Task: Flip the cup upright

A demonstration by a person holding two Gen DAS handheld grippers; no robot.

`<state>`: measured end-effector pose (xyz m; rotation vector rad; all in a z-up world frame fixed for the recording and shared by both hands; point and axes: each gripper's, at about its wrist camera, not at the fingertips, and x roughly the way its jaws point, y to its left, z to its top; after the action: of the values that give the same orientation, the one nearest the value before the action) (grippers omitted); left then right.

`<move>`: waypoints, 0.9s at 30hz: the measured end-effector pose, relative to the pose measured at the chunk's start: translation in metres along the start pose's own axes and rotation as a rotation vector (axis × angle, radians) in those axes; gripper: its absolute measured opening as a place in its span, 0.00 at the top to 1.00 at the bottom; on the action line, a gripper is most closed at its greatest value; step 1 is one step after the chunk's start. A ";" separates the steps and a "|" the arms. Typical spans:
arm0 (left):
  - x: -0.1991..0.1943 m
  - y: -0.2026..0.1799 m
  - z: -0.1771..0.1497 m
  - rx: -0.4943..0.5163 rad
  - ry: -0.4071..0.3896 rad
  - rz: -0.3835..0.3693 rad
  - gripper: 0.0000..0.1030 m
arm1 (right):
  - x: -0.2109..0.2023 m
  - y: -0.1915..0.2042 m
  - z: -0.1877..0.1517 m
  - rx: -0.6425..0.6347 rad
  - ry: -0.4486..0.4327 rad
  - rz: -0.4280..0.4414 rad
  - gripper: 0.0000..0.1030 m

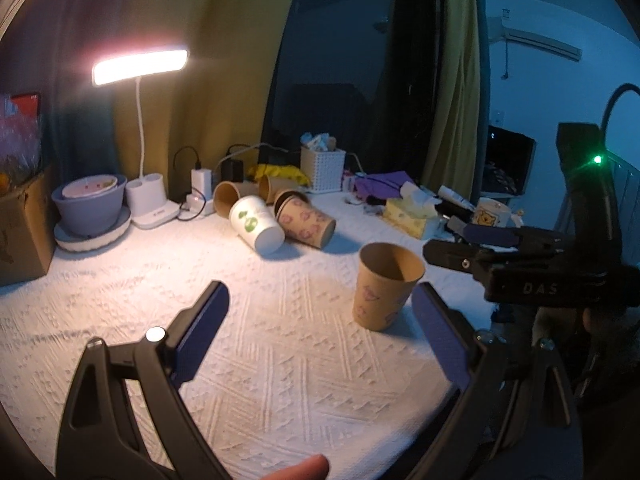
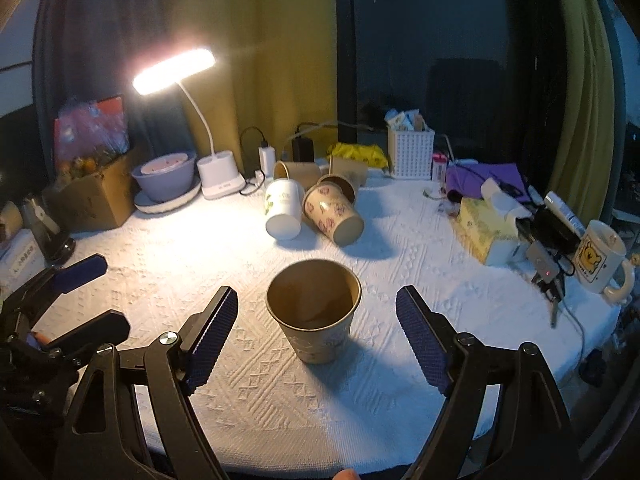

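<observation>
Two grippers, one upright cup

Tablecloth (image 2: 360,412): white, textured, covers the table.
Lamp (image 2: 172,70): lit, at the back left.
Right gripper (image 2: 316,336): jaws spread, either side of the cup, not touching.
Left gripper (image 1: 320,336): jaws spread, nothing between them.
Cups (image 2: 320,208): several lying on their sides behind.
Cup (image 2: 314,310): brown paper, standing mouth up on the cloth.

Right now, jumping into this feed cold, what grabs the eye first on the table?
The lit desk lamp at the back left glares brightest. In front of it, a brown paper cup stands upright on the white tablecloth, between the open fingers of the right gripper. Behind it, several paper cups lie tipped on their sides, a white one among them.
</observation>
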<state>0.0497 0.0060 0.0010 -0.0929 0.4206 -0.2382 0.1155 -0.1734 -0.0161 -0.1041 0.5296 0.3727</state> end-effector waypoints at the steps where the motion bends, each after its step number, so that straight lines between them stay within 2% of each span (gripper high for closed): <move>1: -0.002 -0.002 0.002 0.004 -0.007 0.005 0.09 | -0.003 0.000 0.001 0.000 -0.007 0.001 0.19; 16: -0.037 -0.024 0.023 0.051 -0.136 0.056 0.09 | -0.054 -0.004 0.007 0.003 -0.112 0.017 0.19; 27: -0.035 -0.025 0.022 0.046 -0.143 0.089 0.09 | -0.059 -0.006 0.002 0.004 -0.114 0.023 0.19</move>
<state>0.0221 -0.0089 0.0384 -0.0451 0.2760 -0.1523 0.0722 -0.1975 0.0159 -0.0721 0.4197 0.3973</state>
